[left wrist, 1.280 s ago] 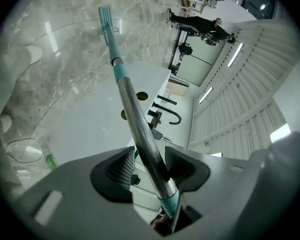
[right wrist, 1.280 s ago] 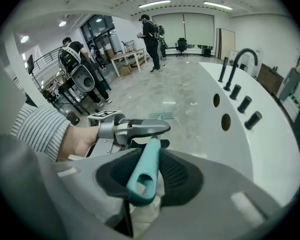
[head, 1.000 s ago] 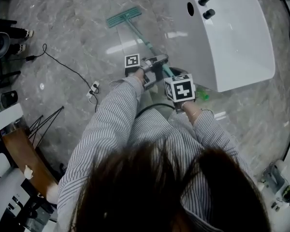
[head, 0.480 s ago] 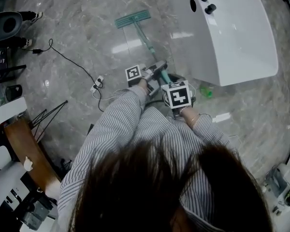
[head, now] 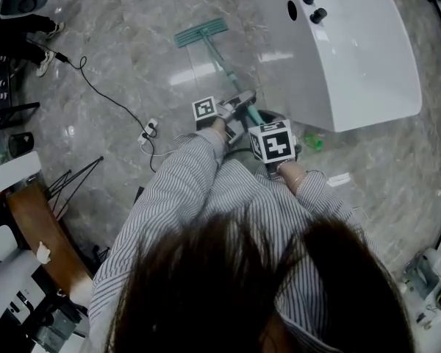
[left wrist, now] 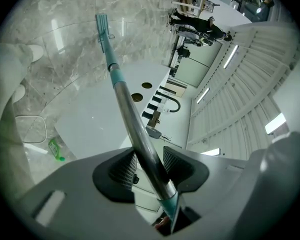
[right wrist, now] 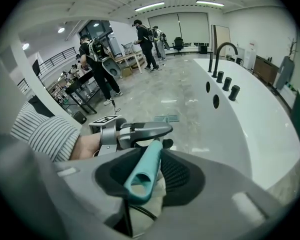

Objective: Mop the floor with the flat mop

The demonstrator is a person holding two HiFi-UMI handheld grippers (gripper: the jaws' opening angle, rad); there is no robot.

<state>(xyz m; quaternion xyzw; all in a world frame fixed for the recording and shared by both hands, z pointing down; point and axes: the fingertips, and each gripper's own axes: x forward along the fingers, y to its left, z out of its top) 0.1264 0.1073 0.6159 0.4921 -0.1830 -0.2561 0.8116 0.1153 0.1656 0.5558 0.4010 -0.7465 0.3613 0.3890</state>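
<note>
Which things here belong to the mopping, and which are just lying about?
Part of the job:
- mop, head on the floor
- left gripper, jaws shut on the mop handle
- right gripper, jaws shut on the handle's end

Just lying about:
- bathtub
- green bottle on the floor by the bathtub
- cable and power strip

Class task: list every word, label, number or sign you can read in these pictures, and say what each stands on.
No readable words or numbers anywhere.
Marker cube on the left claw: black-and-white square pattern, no letters.
Cube on the right claw: likewise a pattern only.
Green bottle on the floor: any label too small to read.
</note>
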